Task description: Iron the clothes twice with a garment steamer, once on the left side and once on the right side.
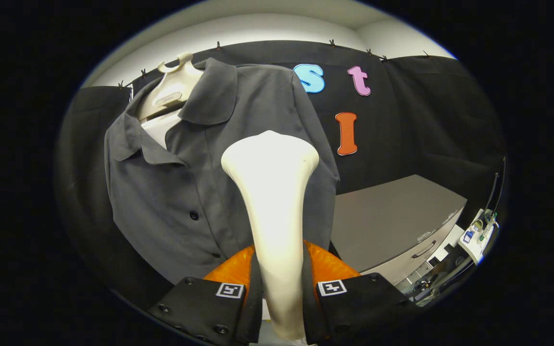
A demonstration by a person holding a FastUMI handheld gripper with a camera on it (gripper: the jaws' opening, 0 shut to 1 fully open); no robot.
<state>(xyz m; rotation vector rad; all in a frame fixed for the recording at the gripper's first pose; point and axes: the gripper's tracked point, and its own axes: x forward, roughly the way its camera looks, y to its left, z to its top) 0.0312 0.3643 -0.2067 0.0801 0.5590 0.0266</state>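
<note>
A dark grey button-up shirt [176, 182] hangs on a cream hanger [173, 86] against the booth's black wall, collar spread wide, with a white layer showing inside the neck. My gripper [282, 293] is shut on the cream garment steamer [272, 202], both fingers pressing on its narrow handle. The steamer's broad head rises just ahead of the fingers, over the shirt's right panel beside the button line. I cannot tell whether the head touches the cloth.
A grey cabinet [392, 226] with a drawer handle stands to the right of the shirt. Beyond its corner lie cables and a small white device [476, 238].
</note>
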